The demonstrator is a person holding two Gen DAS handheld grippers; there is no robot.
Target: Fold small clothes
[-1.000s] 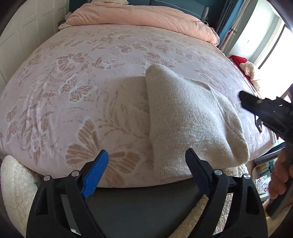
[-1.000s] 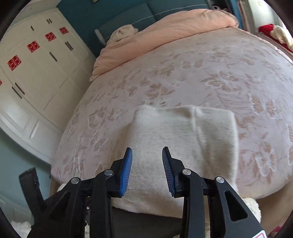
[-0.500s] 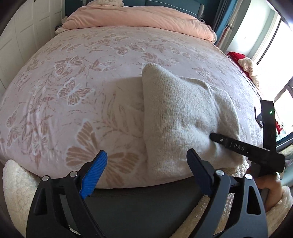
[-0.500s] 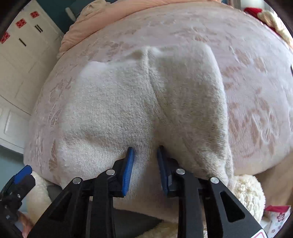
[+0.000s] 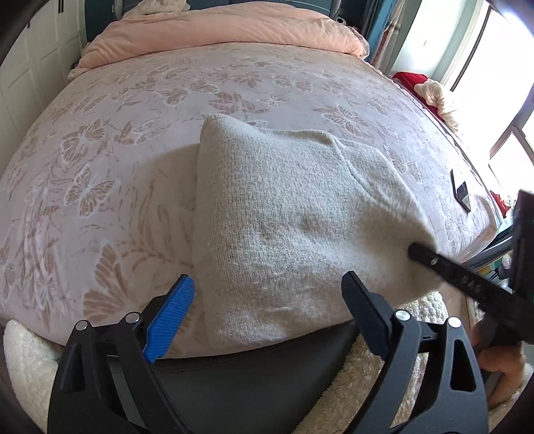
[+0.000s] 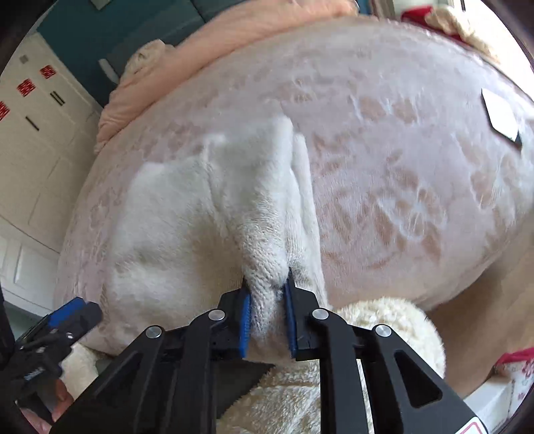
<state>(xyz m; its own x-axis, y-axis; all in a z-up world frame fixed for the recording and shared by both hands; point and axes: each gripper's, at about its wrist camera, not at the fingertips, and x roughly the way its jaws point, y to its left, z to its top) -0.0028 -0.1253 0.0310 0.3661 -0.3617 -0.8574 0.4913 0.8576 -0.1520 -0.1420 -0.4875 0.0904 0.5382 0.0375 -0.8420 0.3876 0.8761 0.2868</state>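
- The cream knit garment (image 5: pixel 293 213) lies partly folded on the bed (image 5: pixel 133 140), at the near edge by the person, its long axis running from that edge away toward the pink duvet (image 5: pixel 227 30).
- The right tool (image 6: pixel 267 313) is clenched on a bunched ridge of knit at the garment's near right corner; its jaws have just been closing, and the fabric sits pinched between the blue pads (image 6: pixel 245 320).
- The left tool (image 5: pixel 267 310) is released, jaws spread wide, hanging just over the near hem with nothing between them (the pads touch no cloth).
- Relation governing the coming move: the garment extends forward and away from both tools, its left edge lying just inside the left tool's blue finger. The right hand already has its corner; the left is nearer the free near-left corner.
- Judgement: the left corner needs gripping before the hem can be carried over evenly.
- A dark flat item (image 5: pixel 462 192), likely a phone, lies well right of the garment.
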